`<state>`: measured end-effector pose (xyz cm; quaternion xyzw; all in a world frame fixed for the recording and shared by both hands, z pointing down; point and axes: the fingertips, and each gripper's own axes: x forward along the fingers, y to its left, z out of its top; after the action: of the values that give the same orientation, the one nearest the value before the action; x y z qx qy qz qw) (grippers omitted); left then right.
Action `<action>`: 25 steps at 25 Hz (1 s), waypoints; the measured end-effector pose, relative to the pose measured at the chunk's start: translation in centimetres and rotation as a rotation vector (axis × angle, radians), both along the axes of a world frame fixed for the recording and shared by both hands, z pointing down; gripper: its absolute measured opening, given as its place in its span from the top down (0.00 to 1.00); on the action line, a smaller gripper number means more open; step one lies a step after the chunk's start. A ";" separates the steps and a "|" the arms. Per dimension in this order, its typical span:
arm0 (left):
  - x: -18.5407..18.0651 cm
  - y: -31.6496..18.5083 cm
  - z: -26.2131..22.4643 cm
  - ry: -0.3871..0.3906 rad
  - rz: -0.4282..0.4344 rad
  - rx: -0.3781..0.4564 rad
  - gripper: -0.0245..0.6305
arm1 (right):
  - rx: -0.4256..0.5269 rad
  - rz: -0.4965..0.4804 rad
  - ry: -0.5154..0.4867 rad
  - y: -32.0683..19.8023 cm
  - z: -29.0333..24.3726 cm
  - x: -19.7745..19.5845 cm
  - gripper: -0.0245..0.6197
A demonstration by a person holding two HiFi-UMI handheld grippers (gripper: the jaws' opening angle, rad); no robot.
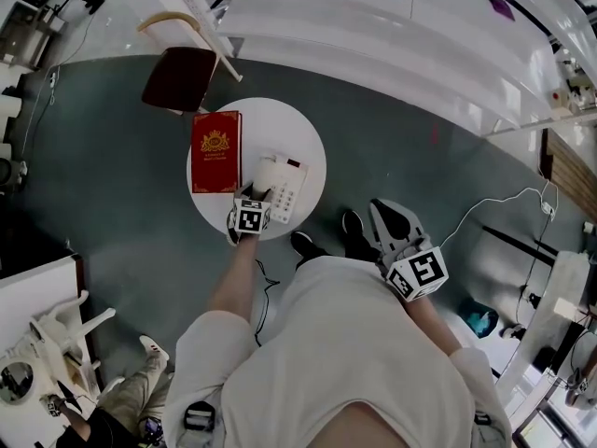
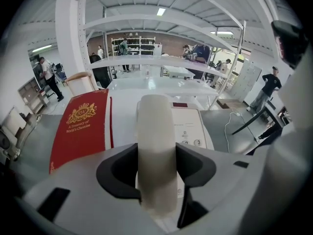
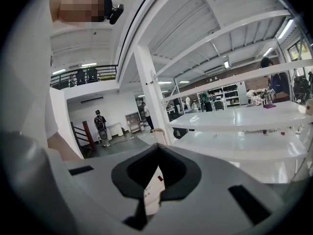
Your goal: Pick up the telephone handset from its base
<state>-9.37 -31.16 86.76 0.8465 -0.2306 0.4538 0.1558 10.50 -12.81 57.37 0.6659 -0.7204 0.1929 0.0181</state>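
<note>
A white telephone base stands on a small round white table, with the cream handset lying along its left side. My left gripper reaches down over the handset's near end. In the left gripper view the handset runs straight up between the two dark pads, which press on both of its sides, and the keypad of the base shows to its right. My right gripper hangs off the table to the right, over the floor, jaws together and holding nothing.
A red hardcover book lies on the table just left of the phone. A chair with a dark red seat stands behind the table. Long white shelves run across the back. A cable trails on the floor at right.
</note>
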 end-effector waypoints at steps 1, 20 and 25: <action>-0.1 0.3 -0.3 0.012 -0.013 0.007 0.62 | 0.003 -0.004 -0.001 0.1 0.0 -0.1 0.95; -4.6 8.2 -12.3 0.387 -0.368 0.124 0.63 | 0.114 -0.190 -0.021 -1.4 -1.2 -1.9 0.95; -5.2 9.9 -17.7 0.496 -0.416 0.203 0.63 | 0.145 -0.239 -0.034 -2.5 -1.9 -2.7 0.95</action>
<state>-14.60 -21.28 69.04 0.8771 -0.3974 0.1673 0.2115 7.82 -15.28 55.42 0.5714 -0.8069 0.1483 -0.0194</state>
